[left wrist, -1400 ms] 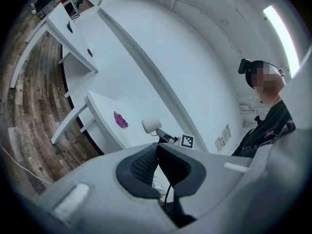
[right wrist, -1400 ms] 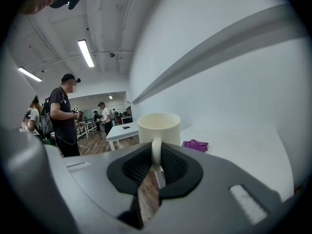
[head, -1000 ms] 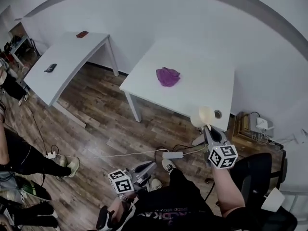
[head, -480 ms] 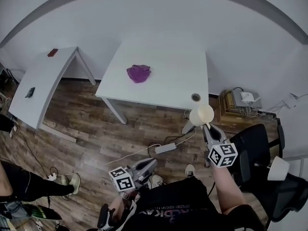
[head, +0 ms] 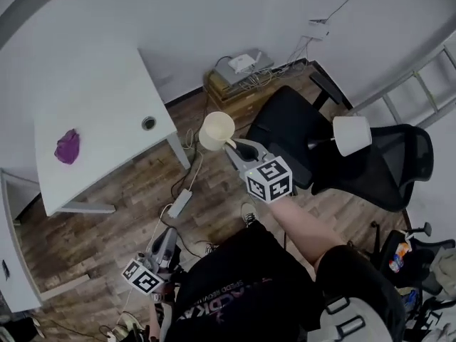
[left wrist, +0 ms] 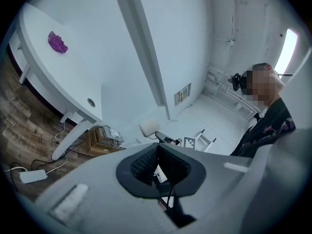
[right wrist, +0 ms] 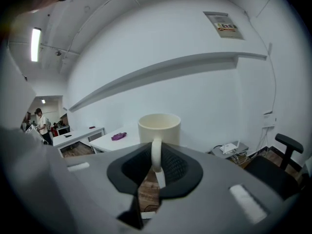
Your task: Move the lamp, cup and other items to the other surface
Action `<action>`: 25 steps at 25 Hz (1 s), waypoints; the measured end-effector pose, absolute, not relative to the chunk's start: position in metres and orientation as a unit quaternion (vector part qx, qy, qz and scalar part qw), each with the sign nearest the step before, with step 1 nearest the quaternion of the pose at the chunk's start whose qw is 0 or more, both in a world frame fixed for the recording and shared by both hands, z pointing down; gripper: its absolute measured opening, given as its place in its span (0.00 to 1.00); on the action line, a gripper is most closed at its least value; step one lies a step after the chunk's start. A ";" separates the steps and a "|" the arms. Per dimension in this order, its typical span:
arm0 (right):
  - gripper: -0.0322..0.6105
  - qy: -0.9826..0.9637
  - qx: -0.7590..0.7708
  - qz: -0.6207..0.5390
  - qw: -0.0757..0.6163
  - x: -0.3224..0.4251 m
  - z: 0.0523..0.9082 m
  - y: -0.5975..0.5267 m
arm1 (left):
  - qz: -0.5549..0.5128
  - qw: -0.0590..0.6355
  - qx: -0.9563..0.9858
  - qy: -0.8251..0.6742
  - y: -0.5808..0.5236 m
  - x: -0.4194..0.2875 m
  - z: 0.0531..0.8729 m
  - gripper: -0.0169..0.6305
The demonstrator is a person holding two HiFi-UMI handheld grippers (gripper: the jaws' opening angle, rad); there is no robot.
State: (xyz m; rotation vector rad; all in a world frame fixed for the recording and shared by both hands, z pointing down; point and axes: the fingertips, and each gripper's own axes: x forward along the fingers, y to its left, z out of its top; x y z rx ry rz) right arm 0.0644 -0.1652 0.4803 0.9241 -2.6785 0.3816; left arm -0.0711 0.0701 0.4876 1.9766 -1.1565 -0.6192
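Observation:
My right gripper (head: 232, 146) is shut on the handle of a cream cup (head: 216, 130) and holds it upright in the air, between the white table (head: 100, 98) and a black office chair (head: 335, 159). In the right gripper view the cup (right wrist: 159, 126) stands just past the jaws, its handle pinched between the pads. A white lamp shade (head: 352, 135) rests on the chair. A purple cloth (head: 68, 147) lies on the table. My left gripper (head: 165, 242) hangs low over the floor, shut and holding nothing; its tips (left wrist: 157, 147) meet.
A wooden box with a router (head: 242, 66) stands by the wall behind the chair. A power strip (head: 180, 204) and cables lie on the wood floor. A second chair (head: 410, 251) is at the far right. More tables (right wrist: 80, 134) show far off.
The head view has swung to the right: the table slid to the left, and the chair with the lamp shade came into view. The cup stays in my right gripper. The left gripper sank lower.

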 end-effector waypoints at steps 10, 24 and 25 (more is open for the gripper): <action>0.13 -0.870 0.437 0.170 0.152 0.253 0.521 -0.251 | -0.193 0.408 0.795 -0.406 -0.012 0.035 0.484 0.02; 0.13 -0.782 0.538 0.224 0.220 0.454 0.644 -0.344 | -0.130 0.477 0.775 -0.394 -0.064 0.143 0.521 0.02; 0.13 -0.777 0.540 0.233 0.223 0.459 0.656 -0.348 | -0.124 0.481 0.771 -0.400 -0.066 0.146 0.524 0.02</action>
